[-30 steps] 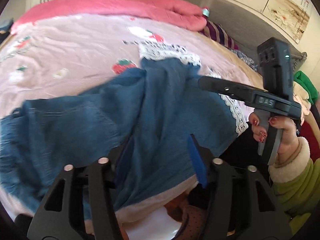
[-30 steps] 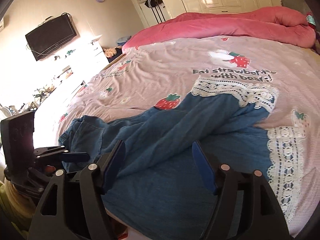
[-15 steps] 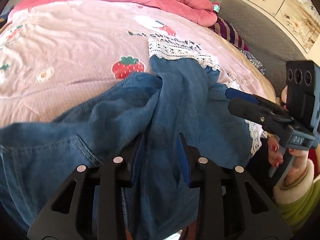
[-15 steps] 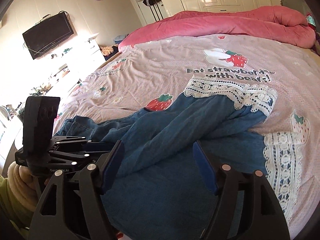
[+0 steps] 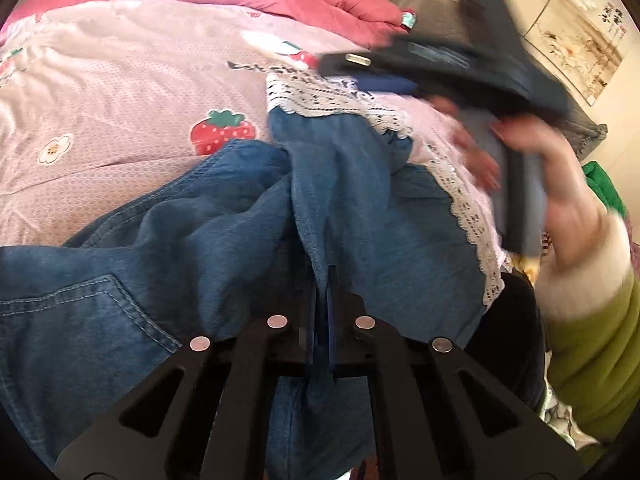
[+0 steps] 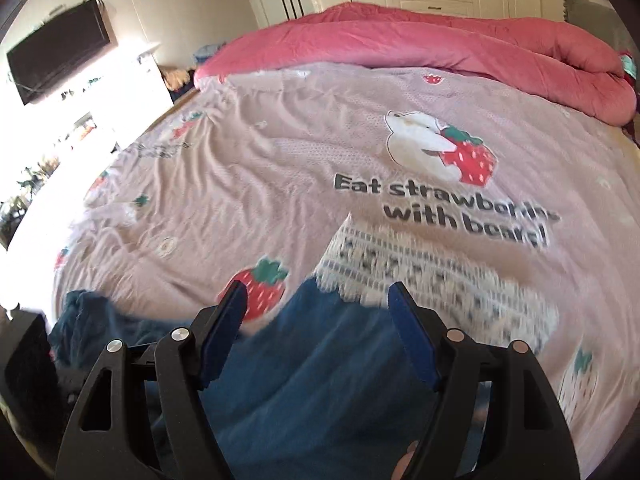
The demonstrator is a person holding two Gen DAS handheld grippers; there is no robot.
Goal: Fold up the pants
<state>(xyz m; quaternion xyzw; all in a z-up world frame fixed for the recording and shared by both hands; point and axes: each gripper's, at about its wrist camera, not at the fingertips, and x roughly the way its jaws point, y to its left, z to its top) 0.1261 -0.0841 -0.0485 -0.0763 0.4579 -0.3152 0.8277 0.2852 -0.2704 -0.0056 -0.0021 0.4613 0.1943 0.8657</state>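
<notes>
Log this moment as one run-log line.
task: fold pants | left gripper: jaws just closed on pants | right gripper: jaws open, over lace hem

Both wrist views look steeply down, close over the bed (image 6: pixel 248 184) — sharing the denim pants (image 5: pixel 224 216) and strawberry-print sheet (image 5: pixel 120 92).

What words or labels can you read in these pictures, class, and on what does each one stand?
"Eat strawber... with bears!": printed on the pink bedsheet beside the bear with a strawberry; the end of the long word is blurred.
The same print in the left wrist view: too blurred to read.
Nothing else is legible.
</notes>
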